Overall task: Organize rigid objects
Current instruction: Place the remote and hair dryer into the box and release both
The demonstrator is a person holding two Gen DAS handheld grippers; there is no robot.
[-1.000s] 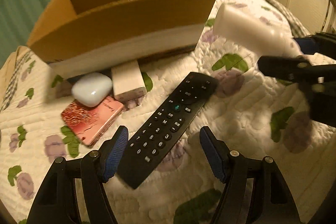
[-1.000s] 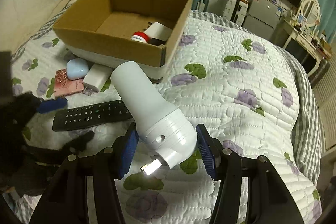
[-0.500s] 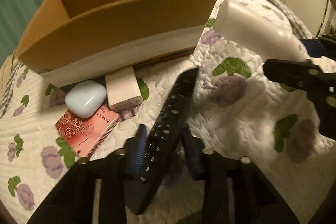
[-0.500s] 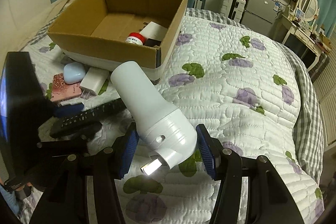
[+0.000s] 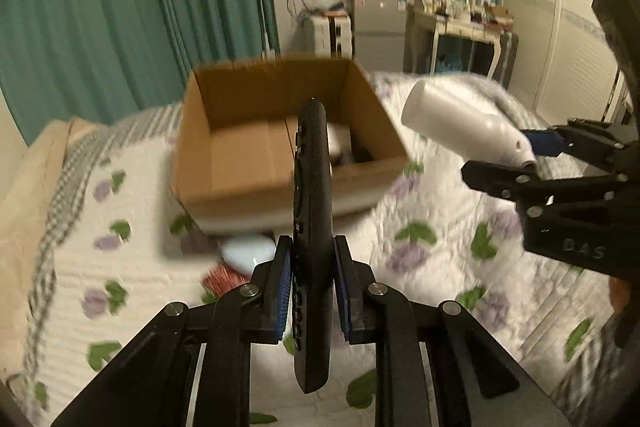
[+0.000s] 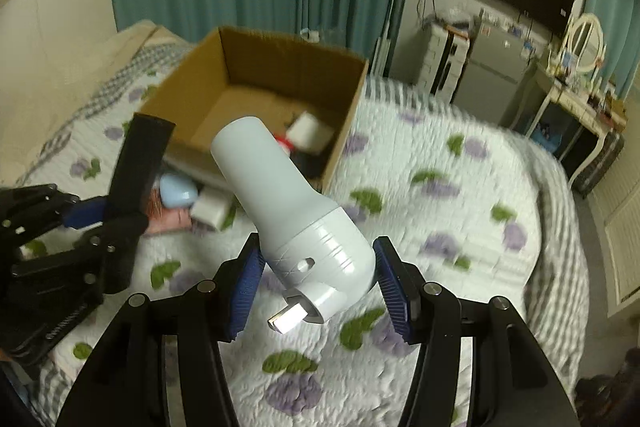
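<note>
My left gripper (image 5: 311, 291) is shut on a black remote control (image 5: 312, 211), held on edge above the bed and pointing at the open cardboard box (image 5: 240, 163). My right gripper (image 6: 320, 279) is shut on a white plug-in night light (image 6: 288, 203), held in the air to the right of the box (image 6: 256, 75). The night light also shows in the left wrist view (image 5: 460, 125), and the remote shows in the right wrist view (image 6: 138, 163). The box holds a white item (image 6: 310, 131) and a red-capped one.
A pale blue case (image 6: 178, 191), a white charger (image 6: 212, 209) and a pink patterned card (image 5: 224, 281) lie on the floral quilt (image 6: 440, 227) against the box's front. Green curtains, a dresser and a TV stand behind the bed.
My left gripper closed on the remote and lifted it off the quilt, turning it on edge toward the box. My right gripper raised the night light higher.
</note>
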